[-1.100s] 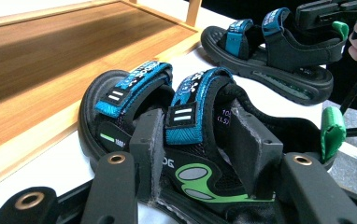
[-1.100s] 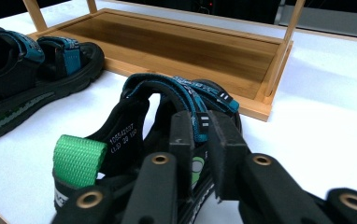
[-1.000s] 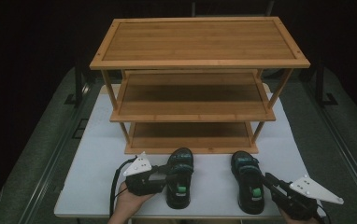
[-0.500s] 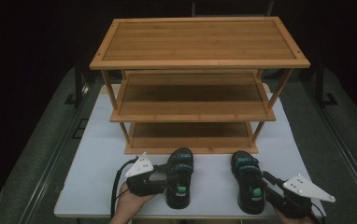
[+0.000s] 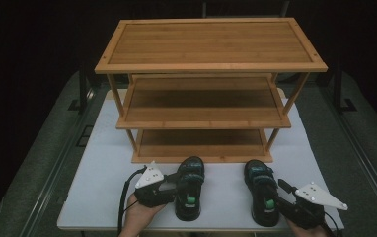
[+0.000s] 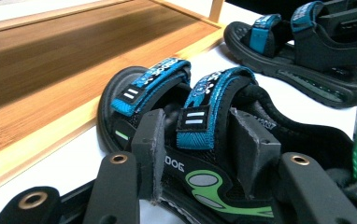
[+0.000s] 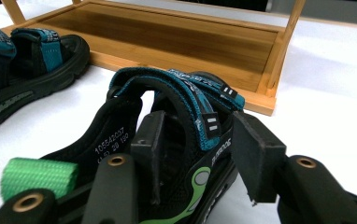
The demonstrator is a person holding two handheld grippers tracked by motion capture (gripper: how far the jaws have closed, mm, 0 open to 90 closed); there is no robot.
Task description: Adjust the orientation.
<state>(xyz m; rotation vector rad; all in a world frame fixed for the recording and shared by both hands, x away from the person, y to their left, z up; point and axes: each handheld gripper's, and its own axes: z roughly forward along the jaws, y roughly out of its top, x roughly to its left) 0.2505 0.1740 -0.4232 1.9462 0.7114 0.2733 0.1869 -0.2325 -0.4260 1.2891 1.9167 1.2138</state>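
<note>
We are working two sandals on desk (image 5: pixel 102 182), both just in front of bamboo rack (image 5: pixel 201 153).

Left hand-held gripper (image 5: pixel 172 186) straddling left sandal (image 5: pixel 189 195) at its side strap, pads closing on it, gripping.

Right hand-held gripper (image 5: pixel 284 197) around right sandal (image 5: pixel 261 197), jaws just opening, outer pad standing clear.

Rack shelves lying beyond.
</note>
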